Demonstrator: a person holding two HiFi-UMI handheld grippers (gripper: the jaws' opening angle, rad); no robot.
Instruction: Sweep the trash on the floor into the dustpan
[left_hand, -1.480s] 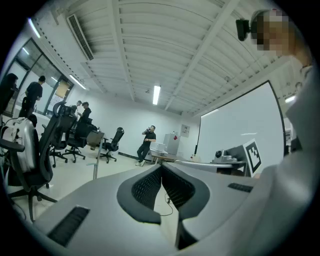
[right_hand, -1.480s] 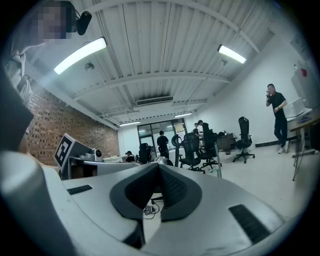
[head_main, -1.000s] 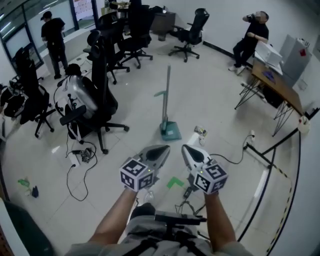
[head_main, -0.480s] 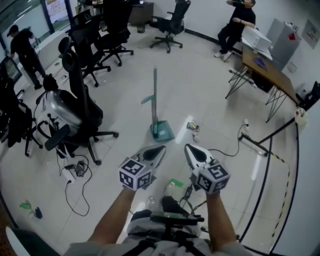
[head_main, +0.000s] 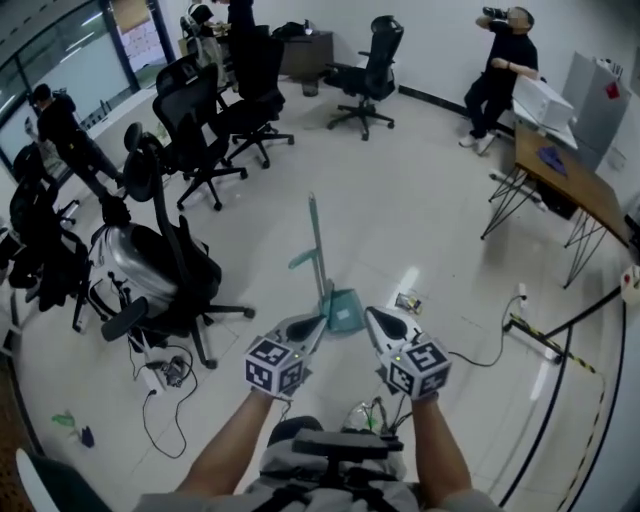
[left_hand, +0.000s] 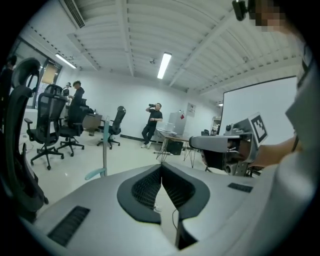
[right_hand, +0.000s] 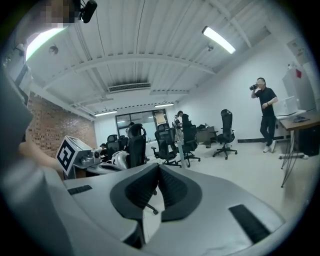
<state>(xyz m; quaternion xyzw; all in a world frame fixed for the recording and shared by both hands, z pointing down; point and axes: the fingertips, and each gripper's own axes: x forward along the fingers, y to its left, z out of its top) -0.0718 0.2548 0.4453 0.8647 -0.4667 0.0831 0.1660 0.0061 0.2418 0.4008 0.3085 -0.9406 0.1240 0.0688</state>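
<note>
A teal dustpan (head_main: 344, 311) stands on the pale floor with its long handle (head_main: 318, 240) upright. A crumpled wrapper (head_main: 407, 301) lies just to its right. My left gripper (head_main: 320, 322) is shut and empty, its tip just left of the pan. My right gripper (head_main: 369, 314) is also shut and empty, its tip between the pan and the wrapper. In the left gripper view the jaws (left_hand: 161, 167) meet, with the teal handle (left_hand: 105, 147) ahead on the left. The right gripper view shows closed jaws (right_hand: 159, 167) with nothing in them.
Black office chairs (head_main: 170, 265) crowd the left, with a power strip and cables (head_main: 160, 372) on the floor beside them. A desk (head_main: 565, 175) stands at the right, a cable (head_main: 480, 350) trailing below it. One person (head_main: 505, 70) stands at the back right; others stand at the left (head_main: 60, 125).
Both grippers have travelled forward across the floor toward the dustpan, which now sits right at their tips. The green scrap and bottles seen between the arms have slipped out of sight below.
</note>
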